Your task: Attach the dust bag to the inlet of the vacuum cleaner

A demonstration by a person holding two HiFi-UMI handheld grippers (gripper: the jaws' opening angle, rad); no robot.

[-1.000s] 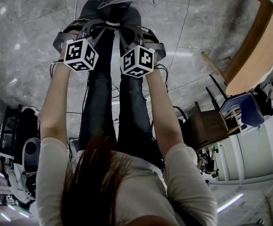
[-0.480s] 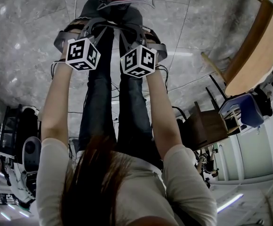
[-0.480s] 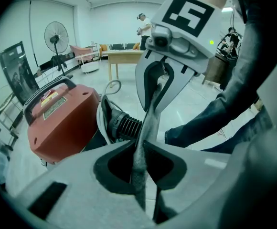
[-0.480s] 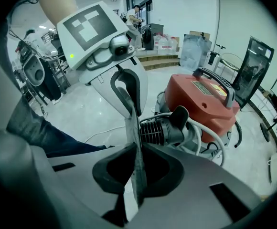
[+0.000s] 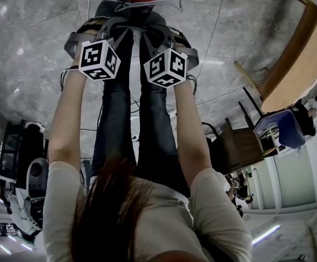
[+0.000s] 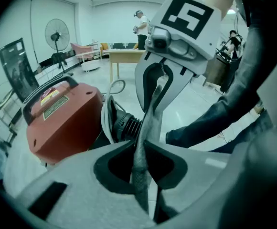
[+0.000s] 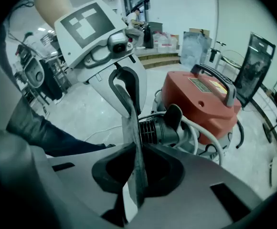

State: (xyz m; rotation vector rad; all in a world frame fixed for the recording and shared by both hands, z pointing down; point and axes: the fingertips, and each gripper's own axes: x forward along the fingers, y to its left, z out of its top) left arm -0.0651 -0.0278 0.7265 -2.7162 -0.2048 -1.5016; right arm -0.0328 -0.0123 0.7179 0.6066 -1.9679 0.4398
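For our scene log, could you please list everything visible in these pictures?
vacuum cleaner: one, red, on the floor ahead
inlet: one, black, ribbed, on the vacuum cleaner
dust bag: one, grey, held close to the inlet
fan: one, black, standing far left
table: one, pale wood, in the background
left gripper: one, grey, fingers pinching the dust bag, just easing open
right gripper: one, grey, fingers pinching the dust bag, just easing open

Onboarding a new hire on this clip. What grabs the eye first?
The red vacuum cleaner on the floor straight ahead, its black ribbed inlet facing the person. Nearer, the left tool and right tool both pinch one grey strip of the dust bag, stretched between them. Their jaws have just eased open slightly.
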